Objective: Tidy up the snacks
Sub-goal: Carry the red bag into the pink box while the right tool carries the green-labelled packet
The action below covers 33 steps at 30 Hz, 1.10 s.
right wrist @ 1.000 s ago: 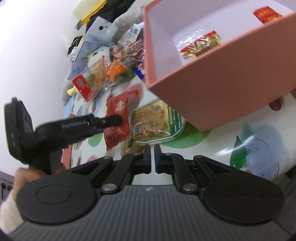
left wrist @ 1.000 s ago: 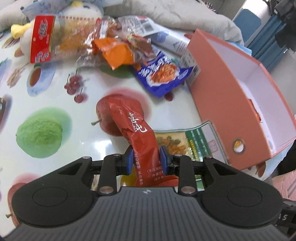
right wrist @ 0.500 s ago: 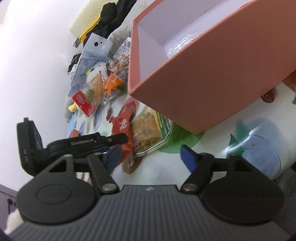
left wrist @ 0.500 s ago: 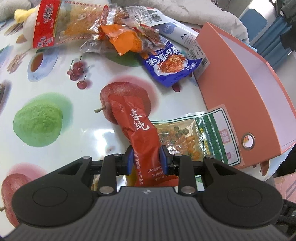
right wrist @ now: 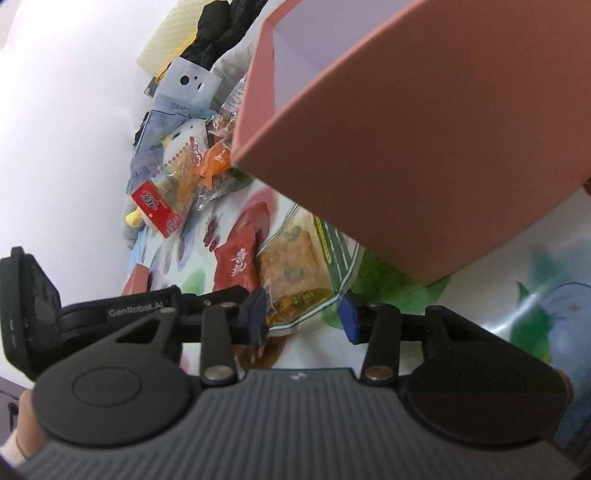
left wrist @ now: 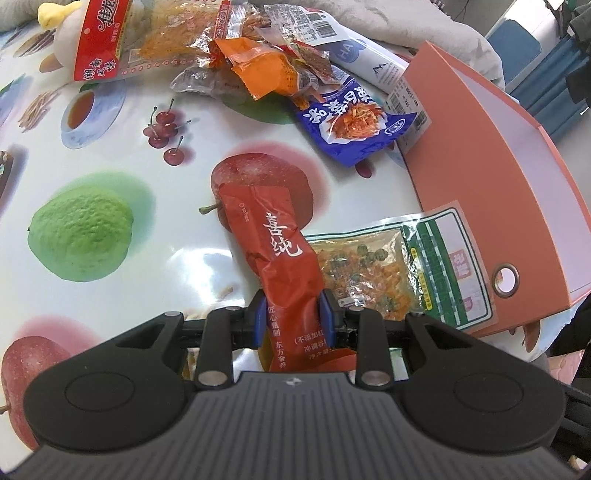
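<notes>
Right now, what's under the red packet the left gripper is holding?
The red packet covers part of a printed apple on the tablecloth and overlaps the left edge of the clear vegetable-snack pouch. The left gripper hides whatever lies beneath the packet's near end.

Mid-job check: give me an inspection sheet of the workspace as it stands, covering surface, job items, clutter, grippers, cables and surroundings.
Surface: fruit-print tablecloth, glossy.
Job's things: red packet in the left gripper; clear green-edged packet flat against the orange box; blue packet, orange packet and red-labelled bag piled at the far side.
Clutter: plush toy behind the pile.
Grippers: left gripper shut on the red packet; right gripper open, straddling the clear packet's corner.
Cables: nothing seen.
Surroundings: grey blanket, white wall, dark clothing.
</notes>
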{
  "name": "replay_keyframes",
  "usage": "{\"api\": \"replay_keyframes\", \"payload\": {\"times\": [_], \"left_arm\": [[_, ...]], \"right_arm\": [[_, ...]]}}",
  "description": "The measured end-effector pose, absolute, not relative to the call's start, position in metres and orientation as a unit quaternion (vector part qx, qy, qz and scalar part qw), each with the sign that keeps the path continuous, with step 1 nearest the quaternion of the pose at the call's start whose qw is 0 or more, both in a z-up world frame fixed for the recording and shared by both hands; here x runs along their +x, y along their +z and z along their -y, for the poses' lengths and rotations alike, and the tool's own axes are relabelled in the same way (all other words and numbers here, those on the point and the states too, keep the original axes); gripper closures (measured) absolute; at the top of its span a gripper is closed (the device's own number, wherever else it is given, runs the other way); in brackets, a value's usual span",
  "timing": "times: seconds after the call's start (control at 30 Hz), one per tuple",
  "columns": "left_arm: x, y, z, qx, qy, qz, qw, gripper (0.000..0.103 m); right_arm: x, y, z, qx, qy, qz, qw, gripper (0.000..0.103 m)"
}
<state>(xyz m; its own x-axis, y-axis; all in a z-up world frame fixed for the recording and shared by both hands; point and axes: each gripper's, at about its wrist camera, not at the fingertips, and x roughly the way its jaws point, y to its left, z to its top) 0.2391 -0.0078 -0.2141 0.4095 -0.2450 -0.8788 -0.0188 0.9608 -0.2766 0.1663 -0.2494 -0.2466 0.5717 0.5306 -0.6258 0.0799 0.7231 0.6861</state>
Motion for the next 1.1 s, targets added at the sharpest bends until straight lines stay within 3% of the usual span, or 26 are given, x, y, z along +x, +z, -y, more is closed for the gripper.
{"api": "replay_keyframes", "payload": {"times": [0.1, 0.17, 0.37, 1.1], "left_arm": [[0.239, -0.215, 0.007, -0.124, -0.067, -0.538, 0.831, 0.069], [0.24, -0.215, 0.007, -0.128, -0.066, -0.537, 0.831, 0.069], [0.235, -0.212, 0.007, -0.125, -0.062, -0.533, 0.834, 0.07], [0.184, -0.159, -0.01, -0.157, -0.05, -0.488, 0.857, 0.073]], "right_arm": [[0.171, -0.247, 0.244, 0.336, 0.131, -0.443, 0.821, 0.068], [0.176, -0.245, 0.24, 0.304, 0.127, -0.449, 0.831, 0.079], [0.177, -0.231, 0.24, 0.28, 0.149, -0.444, 0.838, 0.093], [0.152, -0.146, 0.205, 0.115, 0.167, -0.4, 0.894, 0.096]]}}
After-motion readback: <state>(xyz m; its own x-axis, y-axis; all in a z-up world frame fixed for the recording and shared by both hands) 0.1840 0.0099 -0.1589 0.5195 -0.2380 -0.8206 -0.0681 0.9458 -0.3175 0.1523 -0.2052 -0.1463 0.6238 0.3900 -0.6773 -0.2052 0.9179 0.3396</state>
